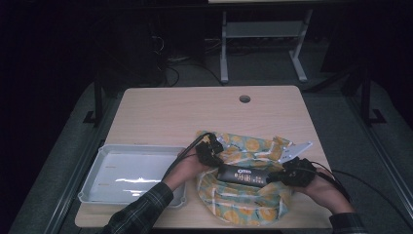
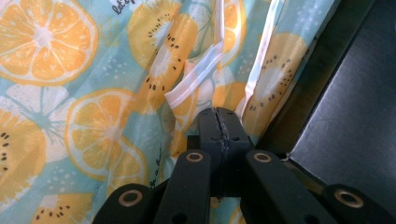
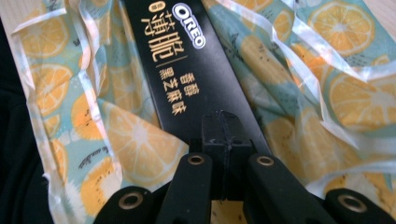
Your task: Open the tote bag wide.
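A cloth bag [image 1: 243, 195] printed with orange slices on pale blue lies crumpled at the table's near middle. A long black Oreo box [image 1: 242, 174] rests across it. My left gripper [image 1: 210, 148] is at the box's left end; in the left gripper view its jaws [image 2: 219, 116] are pressed together where folds of the cloth bag [image 2: 93, 121] gather, pinching it, with the box [image 2: 350, 121] to the right. My right gripper [image 1: 292, 171] is at the box's right end, its jaws [image 3: 223, 121] shut with nothing seen between them, tip over the Oreo box [image 3: 187, 60].
An empty white tray [image 1: 134, 173] sits at the near left of the wooden table [image 1: 195, 109], close to my left forearm. A cable hole [image 1: 244, 99] is near the far edge. A white desk frame [image 1: 263, 44] stands on the floor beyond.
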Tool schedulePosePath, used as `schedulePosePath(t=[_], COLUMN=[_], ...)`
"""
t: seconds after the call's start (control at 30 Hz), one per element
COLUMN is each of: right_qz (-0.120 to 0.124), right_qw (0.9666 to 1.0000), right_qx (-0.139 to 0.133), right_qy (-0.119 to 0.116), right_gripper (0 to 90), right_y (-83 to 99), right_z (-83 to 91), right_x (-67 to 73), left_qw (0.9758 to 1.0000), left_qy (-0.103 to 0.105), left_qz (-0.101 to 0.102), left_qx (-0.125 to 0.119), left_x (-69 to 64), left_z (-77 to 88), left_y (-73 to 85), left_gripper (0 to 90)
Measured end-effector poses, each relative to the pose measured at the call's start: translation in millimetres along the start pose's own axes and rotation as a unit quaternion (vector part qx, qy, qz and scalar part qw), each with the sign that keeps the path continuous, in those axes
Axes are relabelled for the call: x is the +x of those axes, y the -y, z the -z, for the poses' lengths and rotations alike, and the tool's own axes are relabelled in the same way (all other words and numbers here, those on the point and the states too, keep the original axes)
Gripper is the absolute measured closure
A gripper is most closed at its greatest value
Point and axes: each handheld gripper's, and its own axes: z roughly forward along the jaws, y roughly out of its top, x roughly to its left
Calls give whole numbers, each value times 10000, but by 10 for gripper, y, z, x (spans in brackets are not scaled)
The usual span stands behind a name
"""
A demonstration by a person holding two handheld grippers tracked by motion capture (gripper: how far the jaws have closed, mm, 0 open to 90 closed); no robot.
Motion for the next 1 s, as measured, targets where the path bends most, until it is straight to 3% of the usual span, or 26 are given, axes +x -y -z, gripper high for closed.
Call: schedulePosePath(t=[0.57,0.8,1.0], right_qz=[-136,-283,-400], right_qw=[9998,9991,9978], right_qx=[165,284,531], right_qy=[-57,125,75], right_gripper=[893,893,893], right_y=[294,398,485], right_z=[149,109,-41], right_x=[160,66,-17], left_qw=[10000,10000,10000], left_qy=[-38,-46,-63], left_qz=[15,-16,-52], left_qx=[4,-2,7], left_x=[-23,-21,-23], left_z=[-4,-4,-2], left_y=[-7,-4,-3], left_gripper=[897,897,897])
